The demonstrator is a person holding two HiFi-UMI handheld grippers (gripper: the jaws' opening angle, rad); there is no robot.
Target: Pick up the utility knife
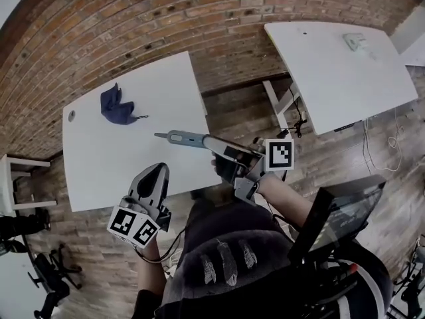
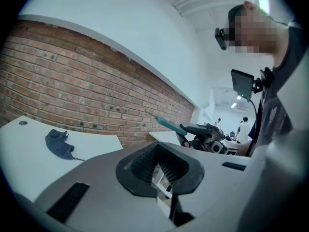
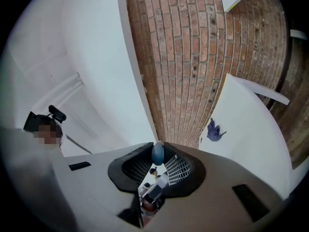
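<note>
In the head view the blue-grey utility knife [image 1: 182,138] hangs in the air over the front edge of the white table [image 1: 119,165], its tip pointing left. My right gripper [image 1: 226,153] is shut on its handle end. In the right gripper view the knife [image 3: 158,152] shows end-on, pinched between the right gripper's [image 3: 158,166] jaws. The left gripper view also catches the knife [image 2: 169,124] held up off to the right. Near the table's front edge my left gripper [image 1: 154,175] is shut with nothing in it, and its meshed pads [image 2: 157,170] are closed together.
A crumpled dark blue cloth [image 1: 116,105] lies at the back left of the table. A second white table [image 1: 339,65] stands to the right with a small object [image 1: 354,40] on it. A brick wall runs behind both. A black screen [image 1: 339,211] hangs at my chest.
</note>
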